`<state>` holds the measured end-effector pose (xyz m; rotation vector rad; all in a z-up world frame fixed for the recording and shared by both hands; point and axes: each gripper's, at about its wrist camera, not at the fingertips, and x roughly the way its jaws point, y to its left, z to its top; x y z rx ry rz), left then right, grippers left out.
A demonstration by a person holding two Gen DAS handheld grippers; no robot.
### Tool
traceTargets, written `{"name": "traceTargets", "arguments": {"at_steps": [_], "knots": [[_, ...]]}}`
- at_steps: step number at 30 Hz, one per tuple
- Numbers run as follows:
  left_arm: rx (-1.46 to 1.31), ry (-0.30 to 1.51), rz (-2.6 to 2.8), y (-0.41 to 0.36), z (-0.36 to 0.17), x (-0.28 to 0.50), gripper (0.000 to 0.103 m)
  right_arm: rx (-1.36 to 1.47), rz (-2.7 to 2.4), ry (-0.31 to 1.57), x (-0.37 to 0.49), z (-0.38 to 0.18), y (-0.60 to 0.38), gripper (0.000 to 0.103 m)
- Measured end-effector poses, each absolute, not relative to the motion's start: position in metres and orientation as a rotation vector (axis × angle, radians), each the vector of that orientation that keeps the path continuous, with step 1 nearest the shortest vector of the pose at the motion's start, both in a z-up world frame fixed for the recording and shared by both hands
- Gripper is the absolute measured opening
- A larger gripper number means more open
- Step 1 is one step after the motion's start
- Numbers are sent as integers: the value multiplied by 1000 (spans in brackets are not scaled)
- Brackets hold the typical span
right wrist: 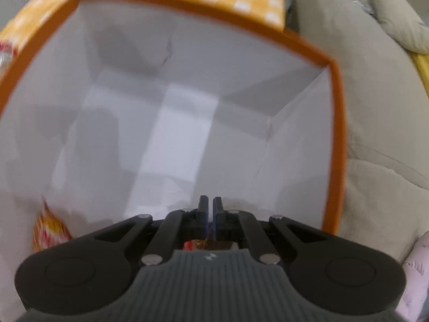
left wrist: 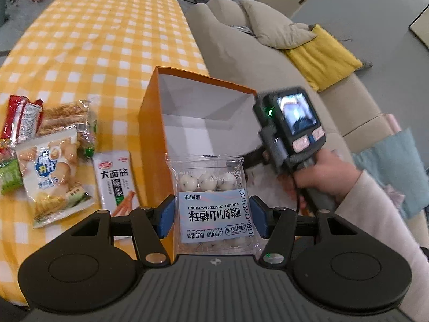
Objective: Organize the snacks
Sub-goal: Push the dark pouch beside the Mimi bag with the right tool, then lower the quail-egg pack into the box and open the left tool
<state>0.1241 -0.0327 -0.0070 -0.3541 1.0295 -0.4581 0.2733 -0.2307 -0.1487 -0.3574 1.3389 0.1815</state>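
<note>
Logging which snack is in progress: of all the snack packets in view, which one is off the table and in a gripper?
The clear yogurt-coated hawthorn ball packet, clamped between the left gripper's blue pads in front of the orange box. The other packets lie on the checked tablecloth.

Table under a yellow-and-white checked cloth, snacks and a box on it

The table (left wrist: pixel 107 40) carries an open orange box (left wrist: pixel 152 123) with white inner walls at its right edge. Left of the box lies a loose cluster of packets: a white spicy-strip packet (left wrist: pixel 116 179) nearest it, a pale biscuit bag (left wrist: pixel 51 174), a clear bag of brown sticks (left wrist: pixel 69 115), a red packet (left wrist: pixel 22 119) and a green one (left wrist: pixel 9 177) at the far left.
</note>
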Motion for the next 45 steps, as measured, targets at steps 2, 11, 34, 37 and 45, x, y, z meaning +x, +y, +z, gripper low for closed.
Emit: {"name": "traceTargets", "arguments": {"at_steps": [2,11,34,37,45], "knots": [[-348,1024,-450,-31,-6,123,66,-376,167,1361,263,-150,-231,0],[-354,1018,-436,-28,-2,120,66,-413,190,1455,208,-151,-232,1],[-280,1020,-457,-50,12,120,66,-130,232,1271,175,-85,-249,5],[-204,1031,-476,-63,13,126,66,-80,189,1155,167,-48,-267,7],[-174,1064,-427,-112,-3,154,67,266,24,952,147,-1,-331,9]]}}
